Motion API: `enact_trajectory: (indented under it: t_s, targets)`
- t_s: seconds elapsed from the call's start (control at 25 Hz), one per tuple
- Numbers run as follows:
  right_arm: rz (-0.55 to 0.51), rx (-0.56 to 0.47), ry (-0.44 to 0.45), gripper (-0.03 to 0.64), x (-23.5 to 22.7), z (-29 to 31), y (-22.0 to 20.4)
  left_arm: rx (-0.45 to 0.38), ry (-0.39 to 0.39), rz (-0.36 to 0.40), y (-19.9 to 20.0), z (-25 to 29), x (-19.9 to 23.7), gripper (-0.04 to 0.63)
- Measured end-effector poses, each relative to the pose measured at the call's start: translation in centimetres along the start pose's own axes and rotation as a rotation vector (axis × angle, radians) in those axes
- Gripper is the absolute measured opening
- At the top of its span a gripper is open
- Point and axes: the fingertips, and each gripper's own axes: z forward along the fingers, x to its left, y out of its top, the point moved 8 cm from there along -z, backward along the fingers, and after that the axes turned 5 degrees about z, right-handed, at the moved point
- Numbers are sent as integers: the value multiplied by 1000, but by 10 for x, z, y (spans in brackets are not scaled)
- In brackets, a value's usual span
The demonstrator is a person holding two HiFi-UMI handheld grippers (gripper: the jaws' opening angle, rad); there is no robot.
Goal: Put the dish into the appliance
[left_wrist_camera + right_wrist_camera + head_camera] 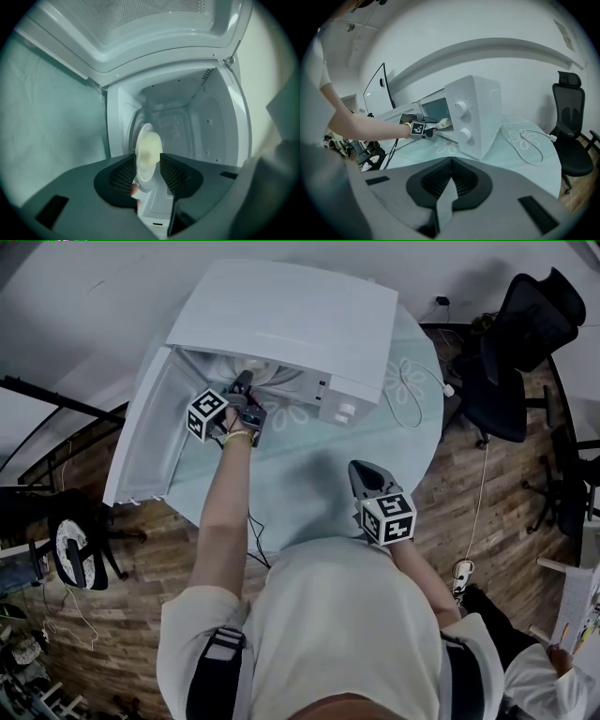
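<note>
Reaching into the open microwave (291, 324), you have the left claw (147, 159) spread around the dish (149, 144) just inside, the right claw (451, 162) pressed together, empty, so only withdrawing and closing the door (141, 437) seem left.

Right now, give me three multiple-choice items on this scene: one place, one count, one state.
1. Where is the dish?
A) on the tablecloth
B) on the chair
C) at the microwave opening, between the left tongs

2. How many knobs are on the microwave's front?
A) one
B) two
C) four

3. The microwave door is:
A) open
B) shut
C) removed

Answers:
1 C: the left gripper view shows the dish between the spread pads, with the oven's inside behind it.
2 B: the right gripper view shows two, one above the other.
3 A: the head view shows it swung wide.
</note>
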Motion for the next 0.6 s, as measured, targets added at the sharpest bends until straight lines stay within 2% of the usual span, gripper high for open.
enact_trajectory:
  t_s: [0.6]
  targets:
    - [-11, -15, 18, 6, 4, -9, -2, -8, 13, -27, -11, -19, 0, 147]
